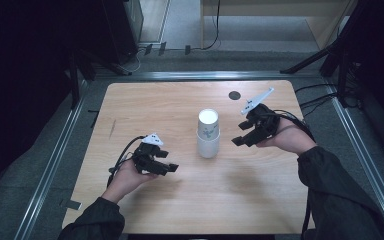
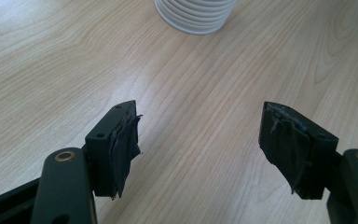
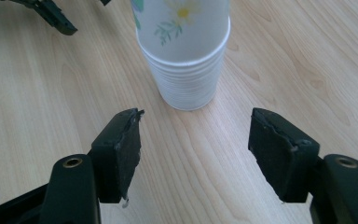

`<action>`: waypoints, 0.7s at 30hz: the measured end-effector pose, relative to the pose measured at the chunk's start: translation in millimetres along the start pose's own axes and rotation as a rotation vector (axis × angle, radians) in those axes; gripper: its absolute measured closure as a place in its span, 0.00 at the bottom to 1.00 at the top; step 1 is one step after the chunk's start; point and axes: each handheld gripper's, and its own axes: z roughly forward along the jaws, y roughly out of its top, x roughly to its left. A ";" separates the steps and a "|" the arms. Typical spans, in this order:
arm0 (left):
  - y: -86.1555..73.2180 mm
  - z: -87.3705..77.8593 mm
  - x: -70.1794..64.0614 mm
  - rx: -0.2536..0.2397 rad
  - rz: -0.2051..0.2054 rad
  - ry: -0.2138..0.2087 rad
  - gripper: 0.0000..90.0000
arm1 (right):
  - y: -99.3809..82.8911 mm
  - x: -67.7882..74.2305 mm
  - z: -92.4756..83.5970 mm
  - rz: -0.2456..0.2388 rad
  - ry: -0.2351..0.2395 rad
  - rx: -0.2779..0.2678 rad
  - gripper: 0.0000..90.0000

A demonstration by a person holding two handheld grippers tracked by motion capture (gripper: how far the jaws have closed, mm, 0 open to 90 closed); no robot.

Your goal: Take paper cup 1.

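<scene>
A stack of paper cups (image 1: pixel 208 134) stands upside down mid-table (image 1: pixel 180 210). The right gripper (image 1: pixel 243 134) hangs just beside it, jaws apart and empty. The left gripper (image 1: pixel 167 167) rests nearer the person, jaws apart, gripping nothing.

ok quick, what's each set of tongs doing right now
left tongs: open, holding nothing
right tongs: open, holding nothing, just short of the cup stack

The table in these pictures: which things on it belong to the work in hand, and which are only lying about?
Belong to the work:
- stack of paper cups, upside down at the table's middle, flower print on the top cup
- left gripper, jaws apart, empty
- right gripper, jaws apart, empty, facing the stack

Only lying about:
- dark round cap in the wooden table
- cables beside the table
</scene>
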 end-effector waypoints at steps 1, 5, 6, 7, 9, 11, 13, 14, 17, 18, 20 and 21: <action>0.0 0.0 -0.2 0.001 -0.001 -0.001 0.31 | 6.5 0.5 0.4 -0.018 0.004 0.014 0.37; -0.2 -0.4 0.1 -0.002 0.000 0.000 0.31 | 27.4 0.8 1.2 -0.078 0.008 0.055 0.36; -0.3 -0.4 0.2 -0.001 -0.001 0.000 0.31 | 30.6 0.3 1.3 -0.082 0.008 0.061 0.36; -0.3 -0.4 0.2 -0.001 -0.001 0.000 0.31 | 30.6 0.3 1.3 -0.082 0.008 0.061 0.36; -0.4 -0.1 0.4 0.003 0.001 0.000 0.31 | 39.1 -1.3 2.1 -0.083 0.009 0.065 0.35; -0.4 -0.1 0.3 0.004 0.003 0.000 0.31 | 46.1 -1.5 3.0 -0.093 0.011 0.077 0.34; -0.4 -0.2 0.4 0.002 0.003 -0.001 0.31 | 52.8 -1.2 4.2 -0.106 0.017 0.081 0.33; -0.4 -0.4 0.5 0.001 0.001 0.000 0.31 | 56.1 -0.8 5.3 -0.111 0.023 0.081 0.32; -0.4 -1.2 1.0 -0.002 -0.001 -0.001 0.31 | 68.5 2.1 7.1 -0.125 0.032 0.095 0.30; -0.5 -1.5 1.0 -0.003 -0.001 -0.002 0.31 | 71.2 3.1 7.9 -0.132 0.034 0.103 0.30; -0.5 -1.6 1.2 -0.002 0.000 -0.002 0.31 | 75.9 4.3 10.0 -0.144 0.026 0.106 0.29; -0.6 -2.1 1.5 -0.003 0.001 0.000 0.31 | 75.9 4.3 10.0 -0.144 0.026 0.106 0.29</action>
